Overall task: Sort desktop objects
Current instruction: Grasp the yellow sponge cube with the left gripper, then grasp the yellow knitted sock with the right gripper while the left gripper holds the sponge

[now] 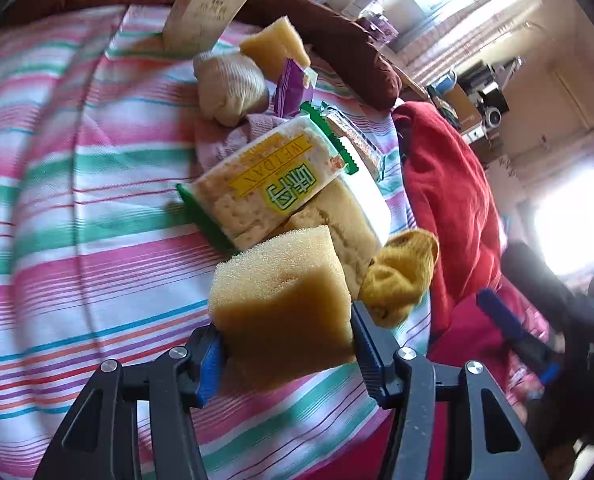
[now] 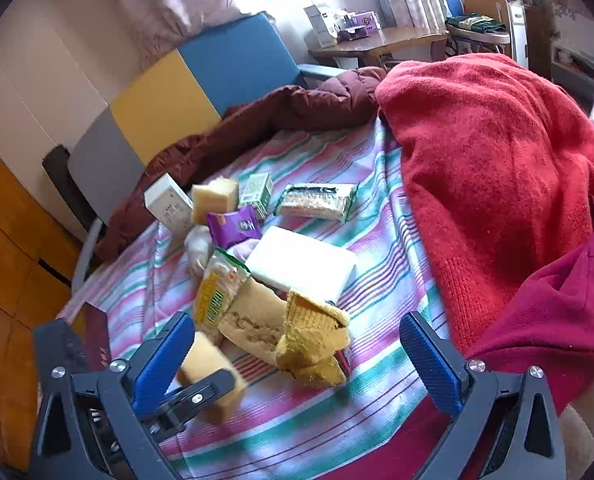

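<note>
My left gripper (image 1: 285, 344) is clamped on a yellow sponge block (image 1: 281, 292), one blue pad on each side of its near end, so the block sticks out away from me with its long axis running along the fingers. My right gripper (image 2: 297, 364) stands wide apart with nothing between its pads, just right of the left one. Near it lies the mustard sock (image 2: 313, 340), bunched up and touching the tan slab (image 2: 253, 320) to its left. A little farther, the green-edged cracker pack (image 1: 265, 184) leans on that slab, its long axis slanting from near left to far right. Beyond it come the purple packet (image 2: 235, 226), the beige sock ball (image 1: 231, 88) and a second sponge (image 1: 275, 46). The whole heap lies straight ahead on the striped sheet (image 1: 77, 200), so I judge the right hand nearer the sock, while the left must first carry its sponge clear.
</note>
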A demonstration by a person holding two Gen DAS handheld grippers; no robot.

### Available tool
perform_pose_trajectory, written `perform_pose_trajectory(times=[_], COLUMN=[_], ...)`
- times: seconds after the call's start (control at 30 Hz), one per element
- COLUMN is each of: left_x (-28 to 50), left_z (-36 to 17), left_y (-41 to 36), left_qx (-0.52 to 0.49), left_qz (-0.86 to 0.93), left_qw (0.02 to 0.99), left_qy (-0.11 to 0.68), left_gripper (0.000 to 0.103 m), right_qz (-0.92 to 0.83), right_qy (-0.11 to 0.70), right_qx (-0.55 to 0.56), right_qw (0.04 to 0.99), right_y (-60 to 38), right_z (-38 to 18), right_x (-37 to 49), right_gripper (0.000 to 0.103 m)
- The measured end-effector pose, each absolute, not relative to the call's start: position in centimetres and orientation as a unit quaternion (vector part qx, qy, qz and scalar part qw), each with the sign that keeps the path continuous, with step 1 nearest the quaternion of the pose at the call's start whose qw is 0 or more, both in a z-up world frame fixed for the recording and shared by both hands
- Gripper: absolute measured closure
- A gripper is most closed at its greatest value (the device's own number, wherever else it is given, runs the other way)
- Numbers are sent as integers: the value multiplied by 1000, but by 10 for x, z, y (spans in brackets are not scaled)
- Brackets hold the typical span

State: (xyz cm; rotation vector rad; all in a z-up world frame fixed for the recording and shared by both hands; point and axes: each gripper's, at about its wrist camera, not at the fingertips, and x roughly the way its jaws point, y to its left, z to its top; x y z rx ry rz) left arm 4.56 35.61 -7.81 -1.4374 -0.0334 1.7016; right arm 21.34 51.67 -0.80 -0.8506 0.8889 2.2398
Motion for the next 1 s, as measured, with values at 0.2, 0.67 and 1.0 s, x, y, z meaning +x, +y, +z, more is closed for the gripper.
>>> perform_pose_trajectory(times=[0.2, 0.67, 1.0], left_x=[56, 68, 72], left_z=[-61, -70, -63], left_y=[326, 297, 290], left_qx=[-530, -507, -486], left_qz=[717, 735, 745], left_qw=[449, 444, 451], left_qy=[50, 75, 74], left_gripper=[46, 46, 48], right_qz=[833, 775, 775], right_qy=[294, 257, 260], right_qx=[-385, -519, -503], right_qw=[269, 255, 281], right_y=[510, 514, 516], right_z=[-12, -47, -45], right_x=[192, 154, 161], right_gripper=[0, 43, 70])
